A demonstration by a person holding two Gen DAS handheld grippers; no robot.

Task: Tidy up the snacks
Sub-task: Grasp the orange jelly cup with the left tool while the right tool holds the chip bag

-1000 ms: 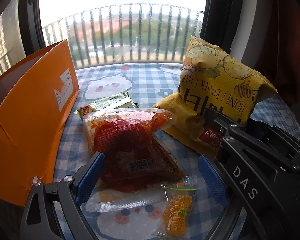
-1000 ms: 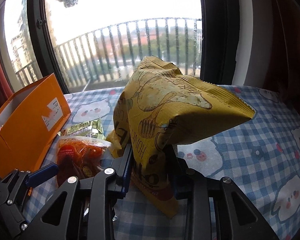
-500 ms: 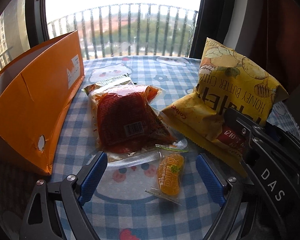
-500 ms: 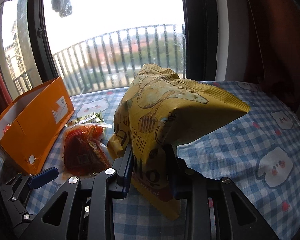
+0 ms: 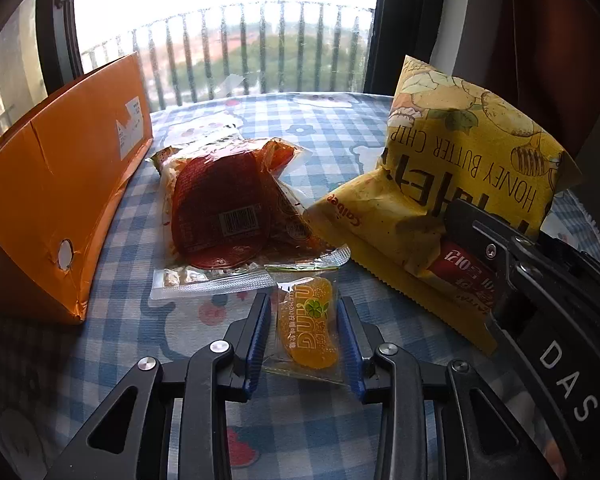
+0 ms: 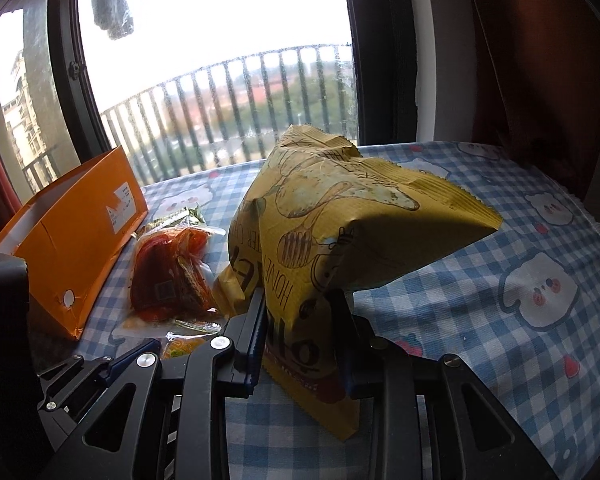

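Two tools at work over a desk (image 5: 340,136) covered in blue-checked cloth with bear prints. Left tool (image 5: 304,334): blue pads drawn in close on either side of a small orange jelly candy packet (image 5: 309,330), pads at or just off the wrapper edges; cannot tell if they actually press it. Packet lies flat on the cloth, green seal end touching the clear sealed edge of the red spicy snack pack (image 5: 224,208).

Right tool (image 6: 300,328): fingers pinched tight on the lower part of the yellow honey butter chip bag (image 6: 340,232). Bag stands tilted, top corner jutting right, bottom seam hanging below the fingers; left wrist view shows it just right of the red pack, lower corner near that pack's edge.

Orange cardboard box (image 5: 60,204) stands open-topped just left of the red pack, white label on its side, round hole near the bottom corner. Green-wrapped snack (image 6: 180,216) peeks out behind the red pack, on its far side. Window with balcony railing (image 6: 236,96) beyond the desk's far edge.
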